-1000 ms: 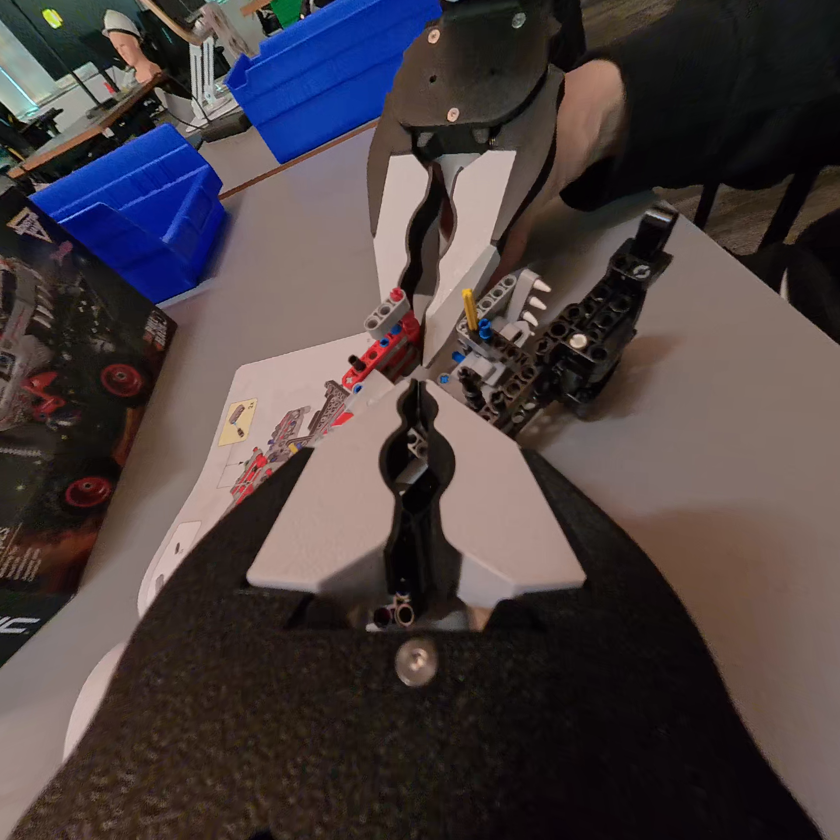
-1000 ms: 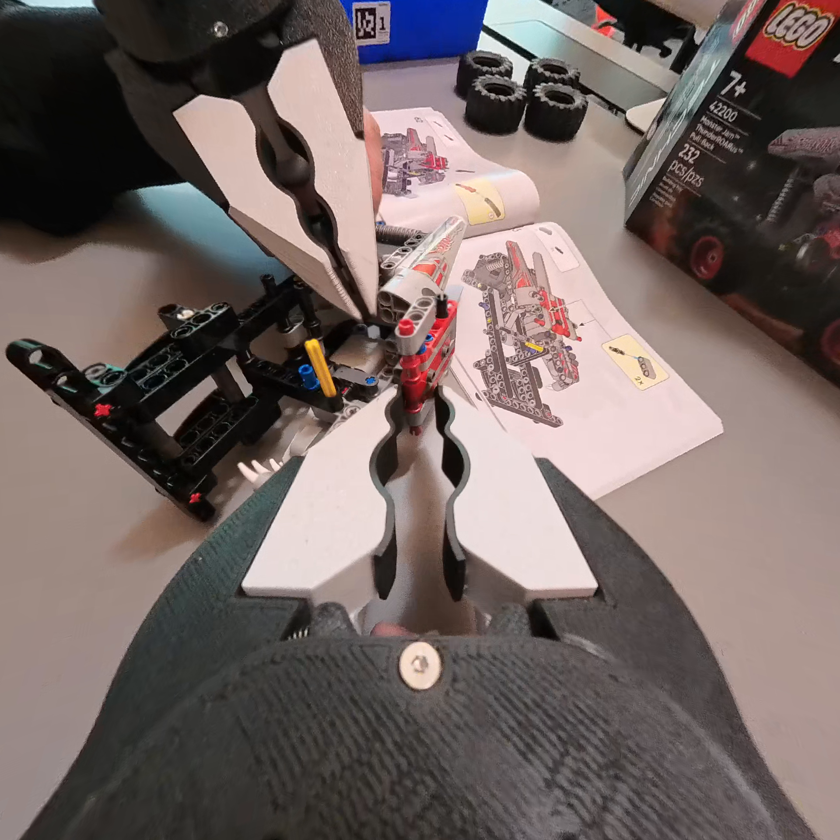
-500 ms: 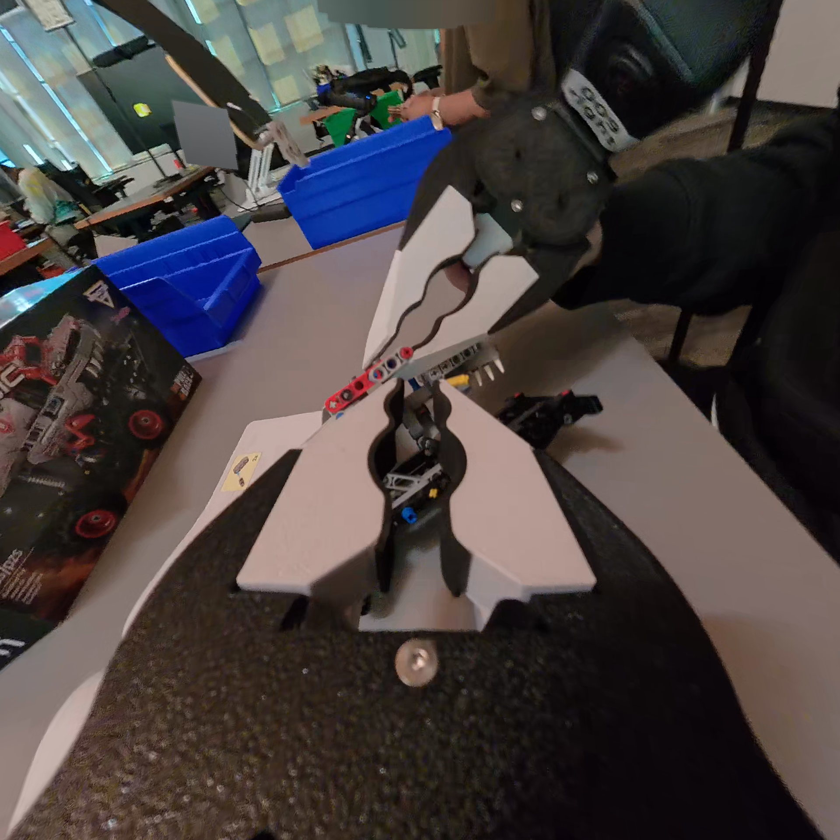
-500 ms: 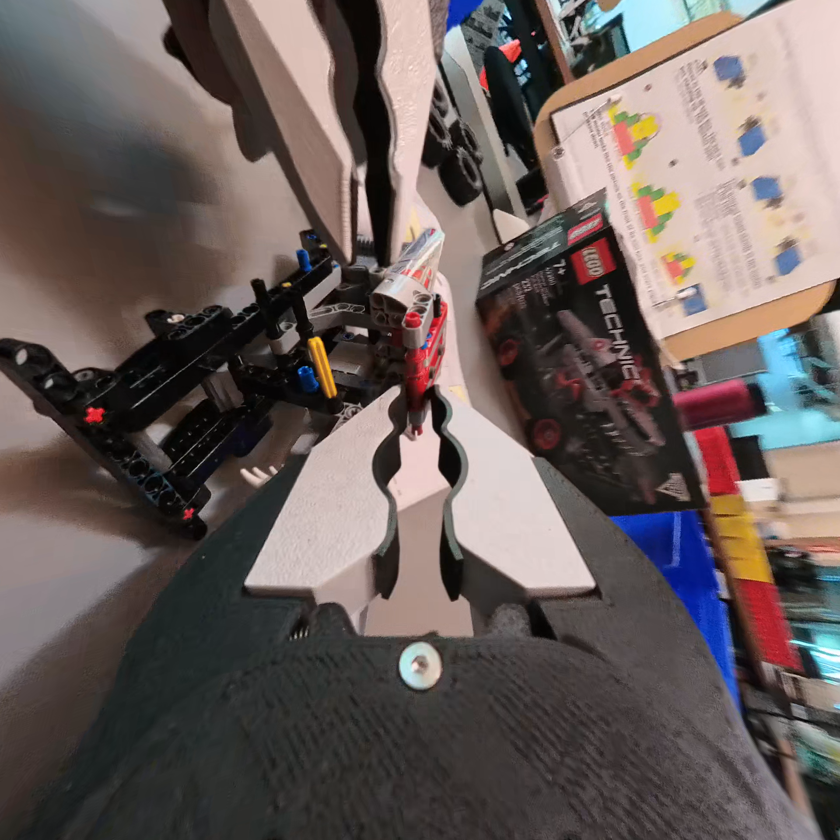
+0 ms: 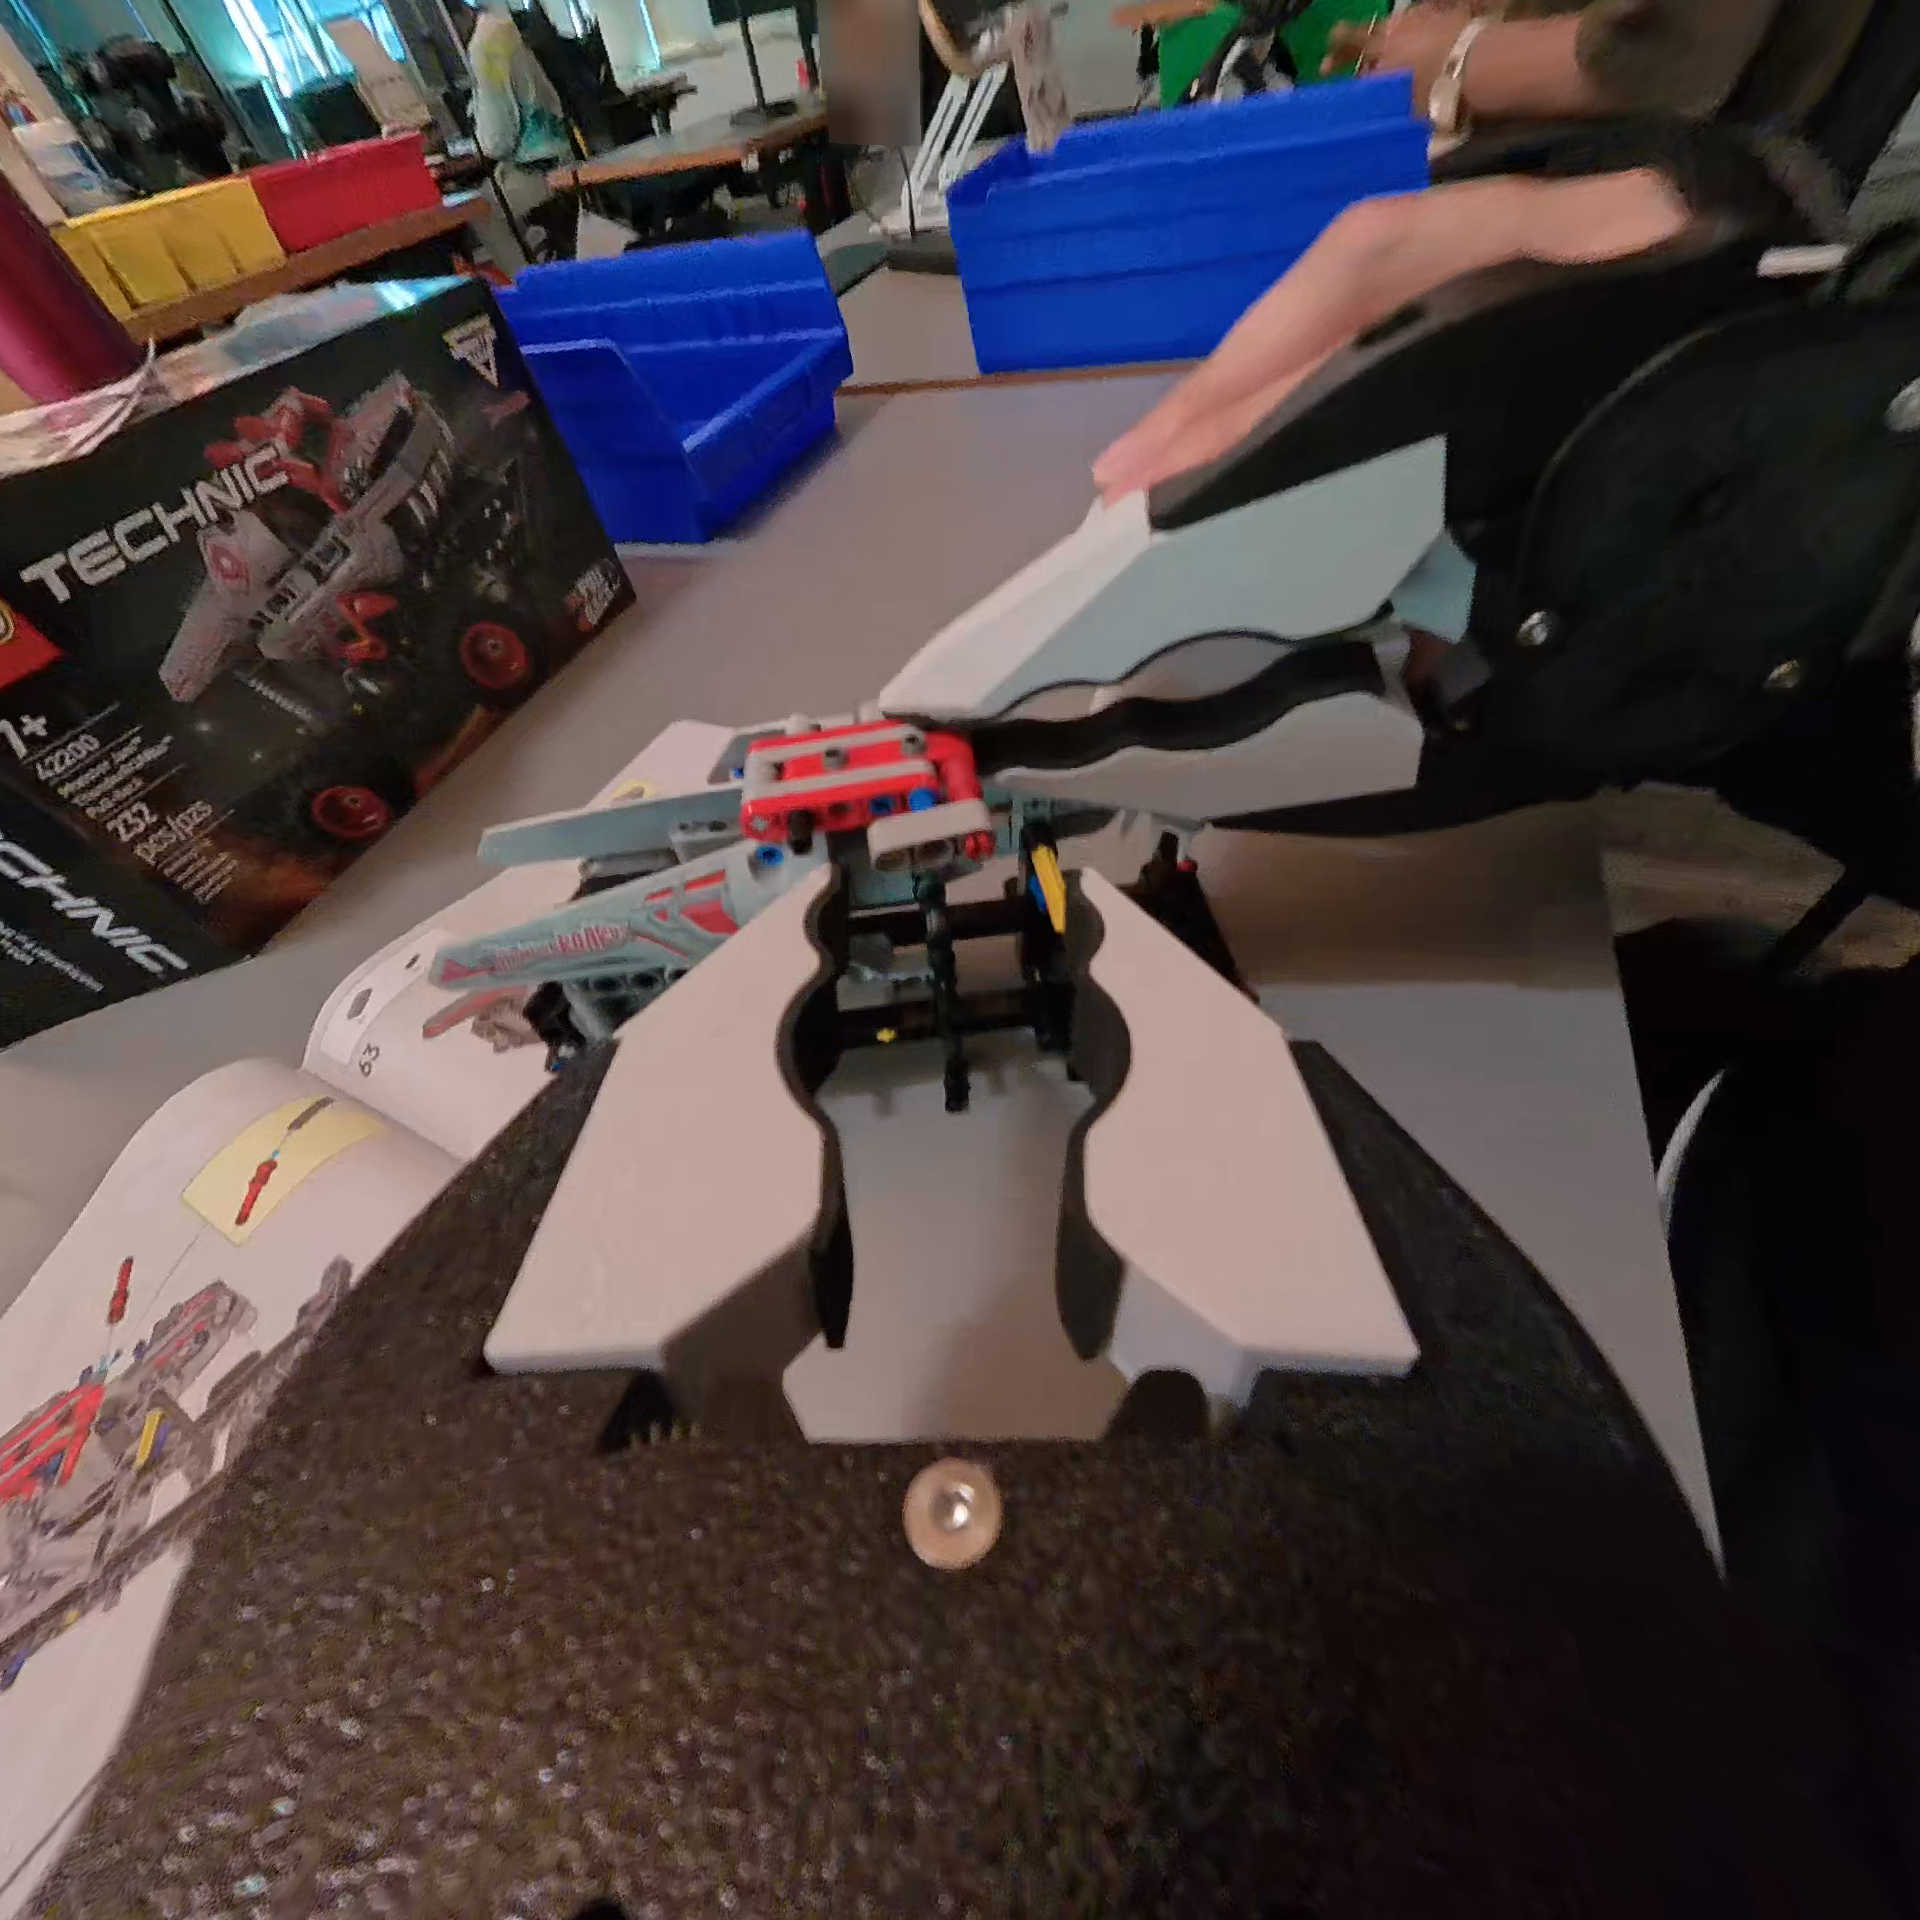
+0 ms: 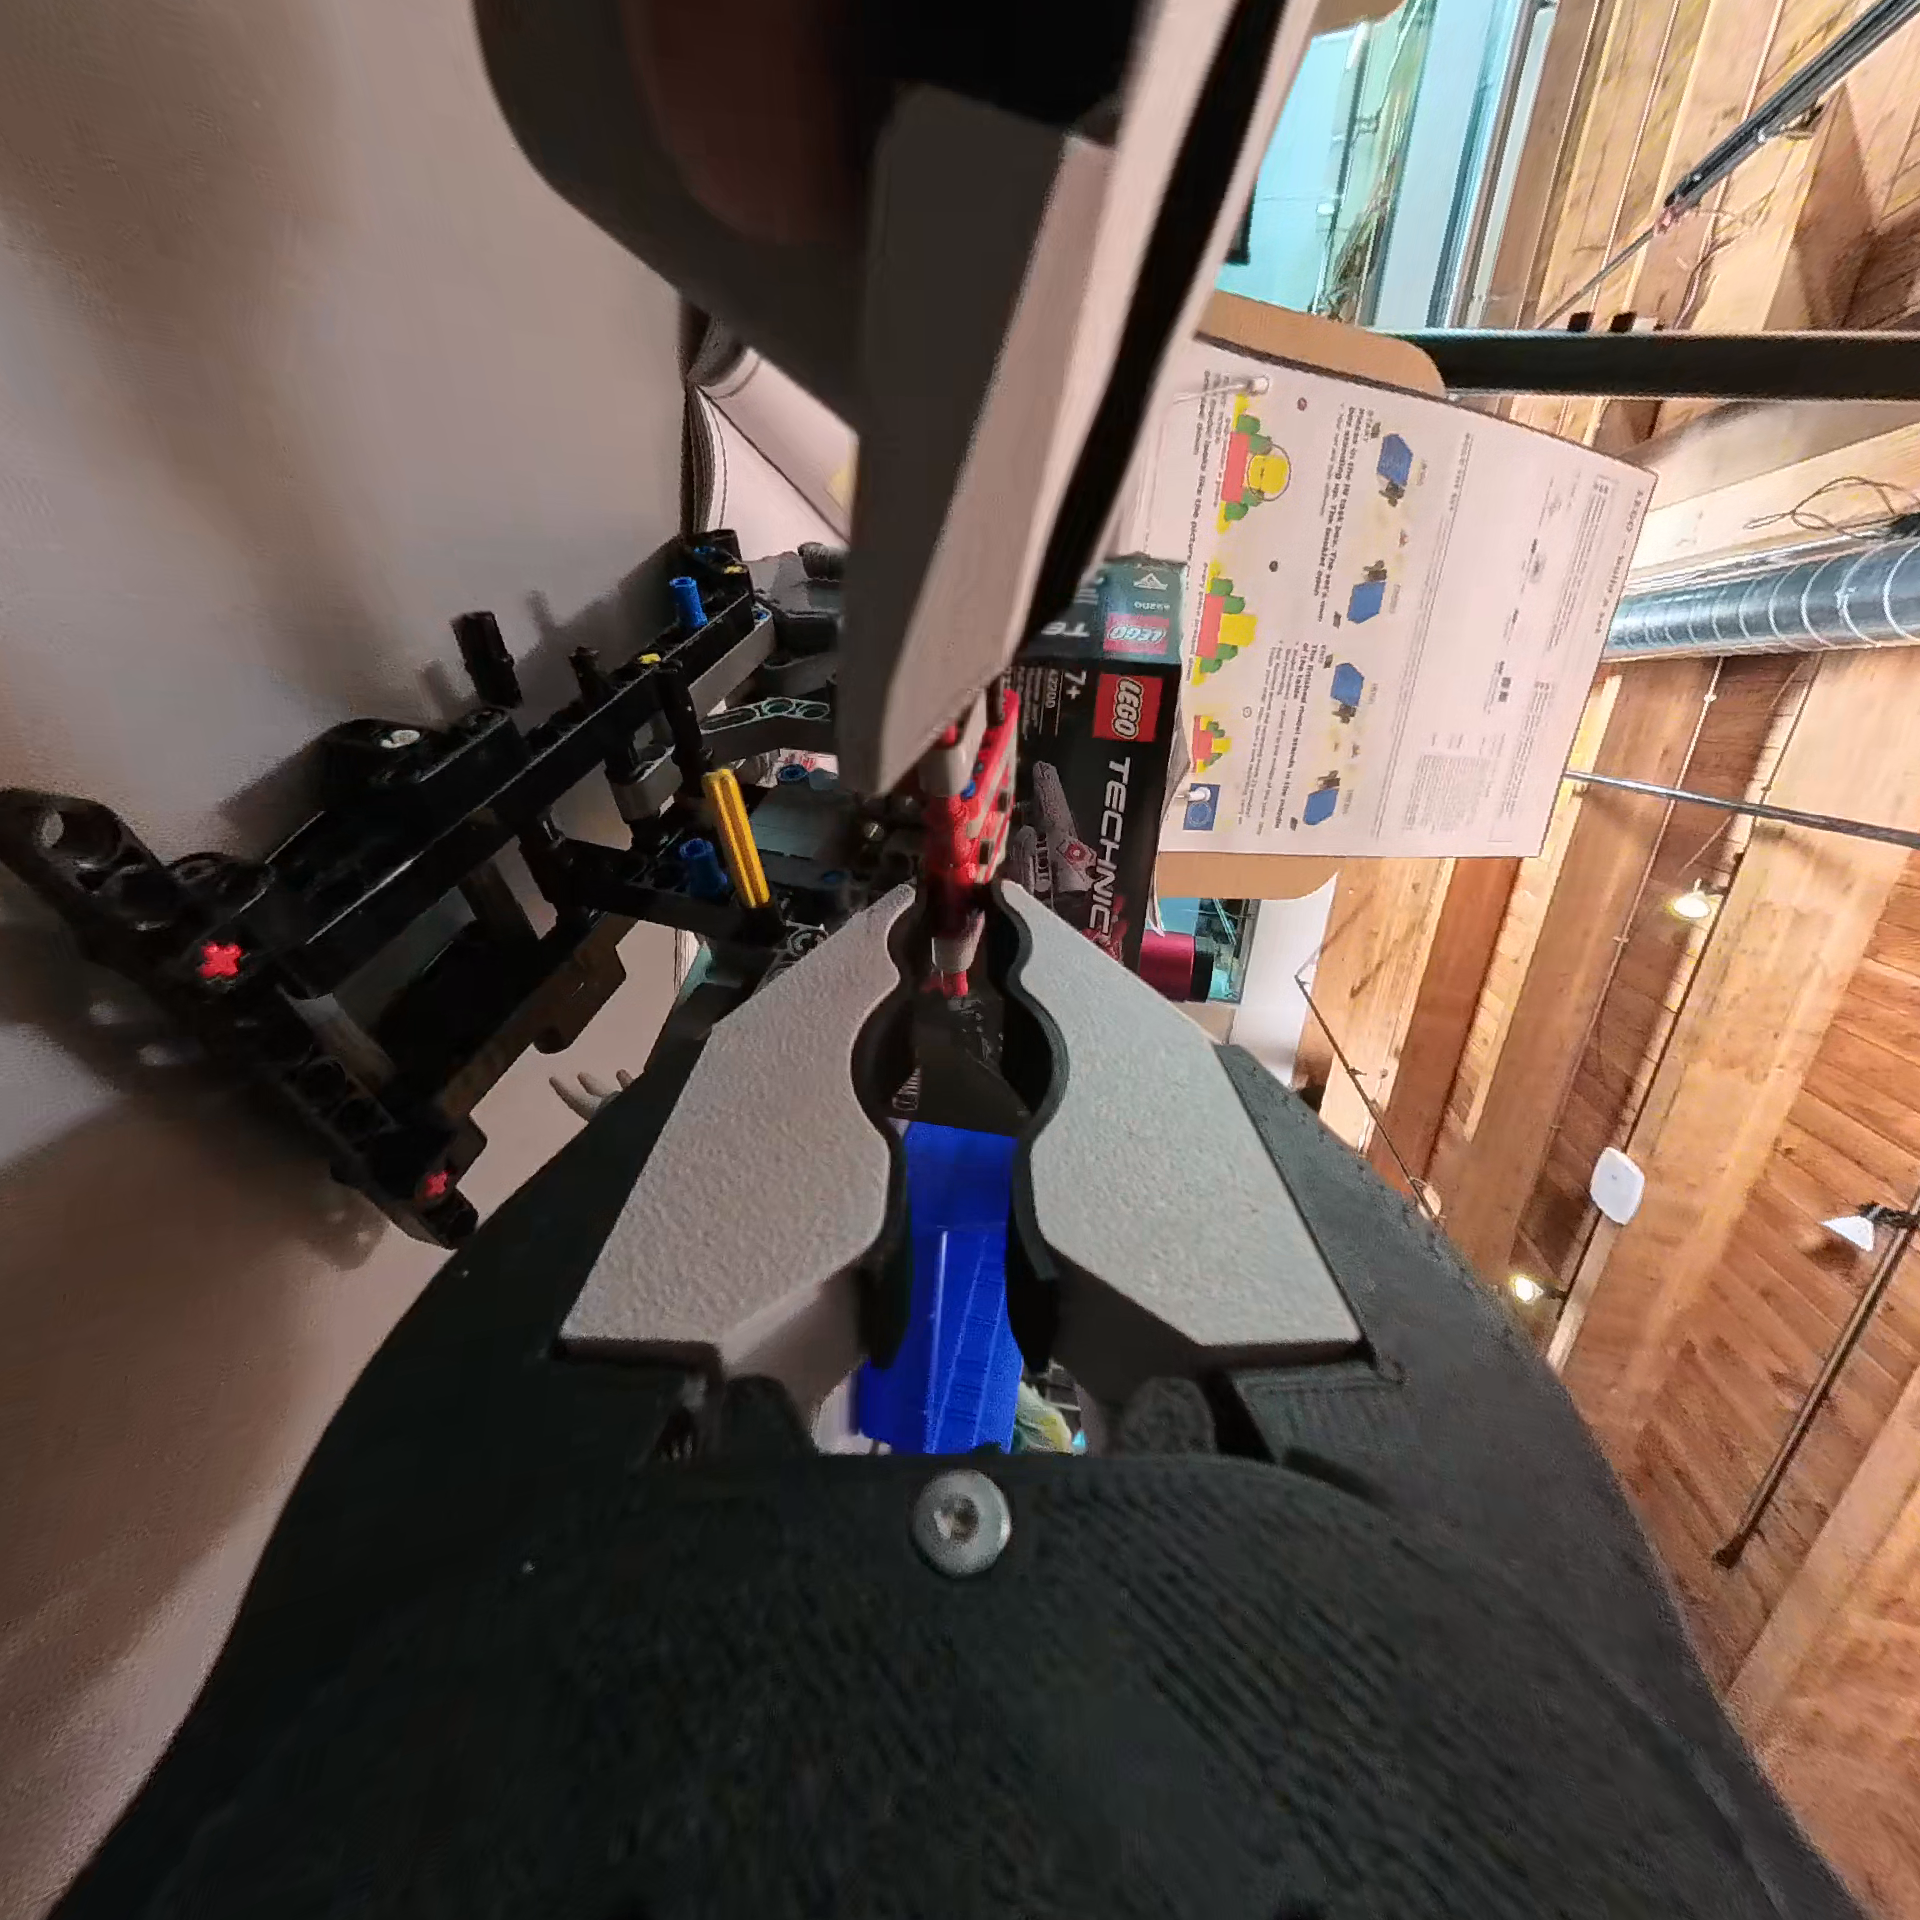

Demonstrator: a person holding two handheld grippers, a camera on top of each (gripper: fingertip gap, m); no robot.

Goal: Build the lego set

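Note:
The half-built lego model has a black frame (image 5: 956, 966), a red beam (image 5: 862, 779), a grey-and-red panel (image 5: 582, 935) and a yellow axle (image 5: 1044, 883). It is held tilted over the instruction booklet. My left gripper (image 5: 956, 894) is open, with its jaws standing on either side of the black frame. My right gripper (image 5: 945, 732) comes in from the right and is shut on the red beam's end. In the right wrist view the right gripper (image 6: 954, 904) pinches the red beam (image 6: 961, 831). The black frame (image 6: 395, 831) extends to the left there, and the left gripper (image 6: 883, 758) comes in from the top.
The open instruction booklet (image 5: 208, 1195) lies on the grey table (image 5: 1455, 1039) at the left. The set's box (image 5: 260, 644) stands behind it. Two blue bins (image 5: 707, 374) (image 5: 1174, 218) sit at the far edge. A hand (image 5: 1351, 301) rests on the right gripper. Some 4 cm of space lies between my two pairs of fingers.
My left gripper has gone from shut to open around the black frame. The right gripper has rolled sideways, still shut on the red beam, and the model has turned with it.

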